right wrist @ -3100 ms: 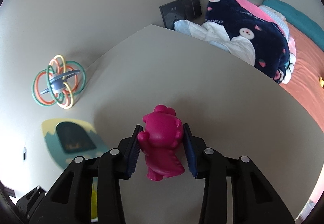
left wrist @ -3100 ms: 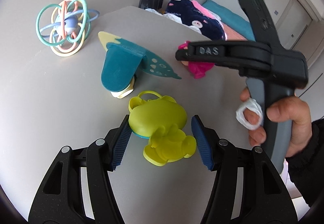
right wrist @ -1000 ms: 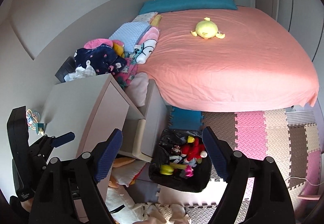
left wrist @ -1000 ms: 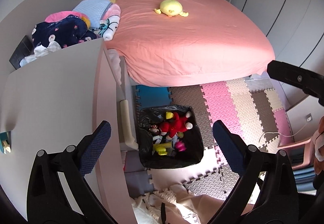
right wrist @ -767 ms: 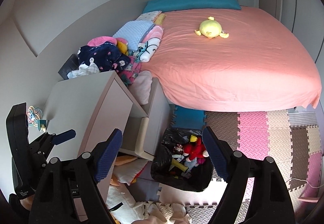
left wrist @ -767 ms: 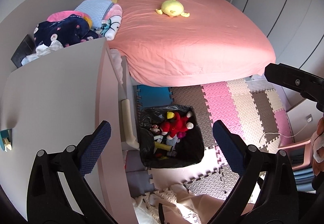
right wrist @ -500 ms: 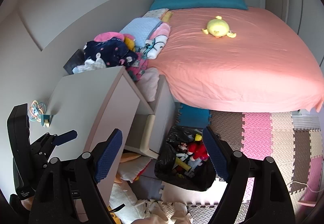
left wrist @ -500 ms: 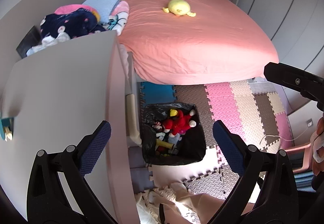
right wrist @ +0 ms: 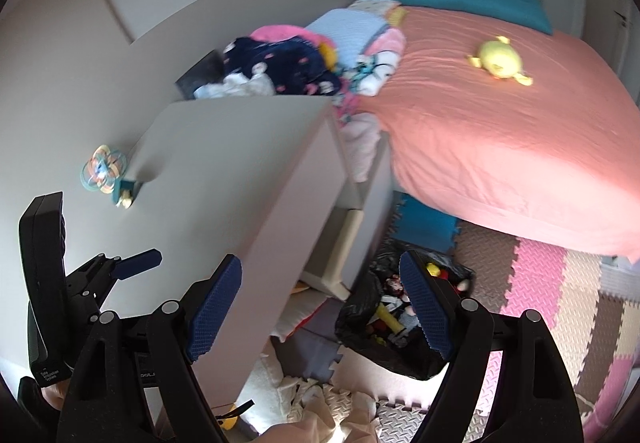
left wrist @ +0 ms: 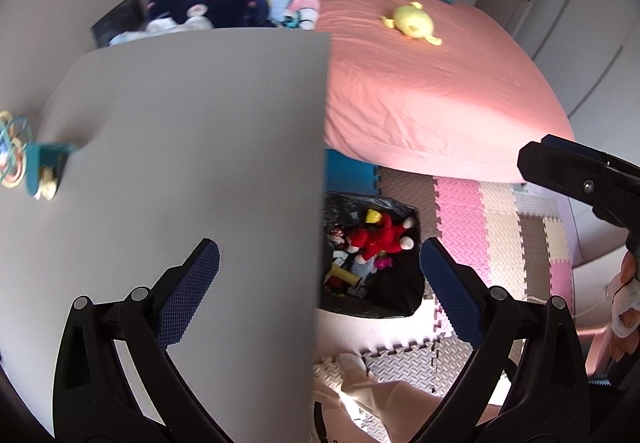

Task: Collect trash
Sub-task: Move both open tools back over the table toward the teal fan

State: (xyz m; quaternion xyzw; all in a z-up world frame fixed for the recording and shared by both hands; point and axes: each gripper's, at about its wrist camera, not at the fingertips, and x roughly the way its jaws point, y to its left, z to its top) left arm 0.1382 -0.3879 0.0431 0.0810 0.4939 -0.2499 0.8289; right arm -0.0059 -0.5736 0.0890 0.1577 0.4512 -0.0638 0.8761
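Both wide open and empty, left gripper (left wrist: 316,275) and right gripper (right wrist: 320,307), above the toy-filled black bin (left wrist: 394,305) by the bed; cabinet side (right wrist: 296,195) only in right view.

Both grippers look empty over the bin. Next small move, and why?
Probably swing the left gripper back over the grey tabletop toward the teal toy at its far-left edge. Both grippers are open and empty, and the black-lined bin already holds toys.
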